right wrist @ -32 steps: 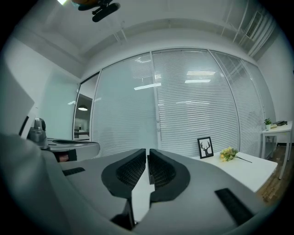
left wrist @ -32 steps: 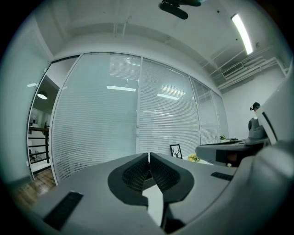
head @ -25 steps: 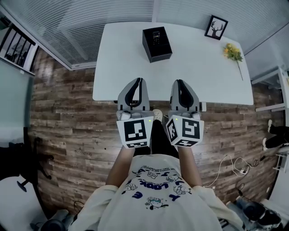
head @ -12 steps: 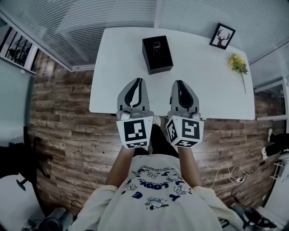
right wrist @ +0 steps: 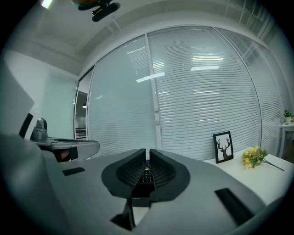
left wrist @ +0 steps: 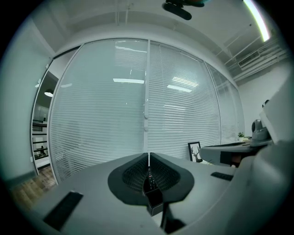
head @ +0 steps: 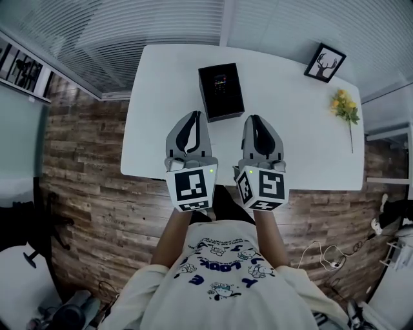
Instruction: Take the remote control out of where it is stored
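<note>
**Change.** Over the last second the white table point(head: 290, 129) and the black box point(head: 221, 91) on it sit lower in the head view, closer to us. The framed deer picture point(head: 324, 62) and the yellow flowers point(head: 345, 106) shift with them. Both grippers have travelled forward together. Their tips, previously at the table's near edge, now reach over the tabletop, just short of the box's near side. Jaw setting is unchanged on both.

**Meaning for the task.** We judge this as the approach phase, with nothing extracted yet. The remote control point(head: 221, 84) lies inside the open box, buttons up, towards the far side of the table between the two grippers' lines of aim. Neither gripper touches the box or the remote.

**Jaws.**
- The left gripper point(head: 196, 115) has its fingers pressed together with only a hairline slit and nothing held. In the left gripper view the box and remote show beyond and below the closed tips.
- The right gripper point(head: 253, 118) is the same, with its fingers together and empty. The remote is visible past them in the right gripper view.

Both will need to part before any grasp.

**Pose.** Both grippers are held side by side, parallel and close to level, with a slight downward tilt. They point at the window blinds point(head: 161, 19) across the table. The forearms extend straight out from the body, and the marker cubes face up towards the head camera.
</note>
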`<state>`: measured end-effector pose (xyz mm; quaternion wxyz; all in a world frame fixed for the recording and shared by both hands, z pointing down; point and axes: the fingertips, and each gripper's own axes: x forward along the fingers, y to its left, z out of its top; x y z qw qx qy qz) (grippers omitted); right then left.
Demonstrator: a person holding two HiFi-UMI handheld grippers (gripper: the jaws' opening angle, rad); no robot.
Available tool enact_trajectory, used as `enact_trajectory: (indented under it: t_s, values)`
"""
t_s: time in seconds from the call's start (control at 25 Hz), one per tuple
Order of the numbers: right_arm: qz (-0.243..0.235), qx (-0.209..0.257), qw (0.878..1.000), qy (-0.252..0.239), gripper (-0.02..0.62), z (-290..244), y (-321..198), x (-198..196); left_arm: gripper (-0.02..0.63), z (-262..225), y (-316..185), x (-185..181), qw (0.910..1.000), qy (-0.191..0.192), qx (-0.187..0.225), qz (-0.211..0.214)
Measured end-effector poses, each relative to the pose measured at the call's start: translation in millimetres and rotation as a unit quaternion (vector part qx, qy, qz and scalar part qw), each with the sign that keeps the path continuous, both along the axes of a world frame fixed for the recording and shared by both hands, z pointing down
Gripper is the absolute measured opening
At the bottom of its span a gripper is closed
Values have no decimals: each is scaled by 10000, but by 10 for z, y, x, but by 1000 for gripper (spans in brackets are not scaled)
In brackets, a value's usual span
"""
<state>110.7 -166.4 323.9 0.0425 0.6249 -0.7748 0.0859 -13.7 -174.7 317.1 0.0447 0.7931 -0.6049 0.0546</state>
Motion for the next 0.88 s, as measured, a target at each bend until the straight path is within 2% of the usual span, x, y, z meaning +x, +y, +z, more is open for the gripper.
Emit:
enact_trajectory:
  t_s: [0.32, 0.52, 0.76, 0.88]
  values:
    - [-216, -194, 9996, -61, 44, 158, -498, 110, 25, 176, -472, 126, 9996, 22, -252, -114]
    - [-320, -299, 9990, -83, 44, 263, -733, 176, 25, 399, -685, 186, 9980, 106, -596, -162]
    - [-394, -469, 9981, -93, 44, 432, -932, 233, 25, 534, -884, 326, 9969, -41, -769, 143]
    - [-406, -554, 9976, -115, 44, 522, -1004, 249, 26, 583, -954, 334, 9965, -53, -818, 133]
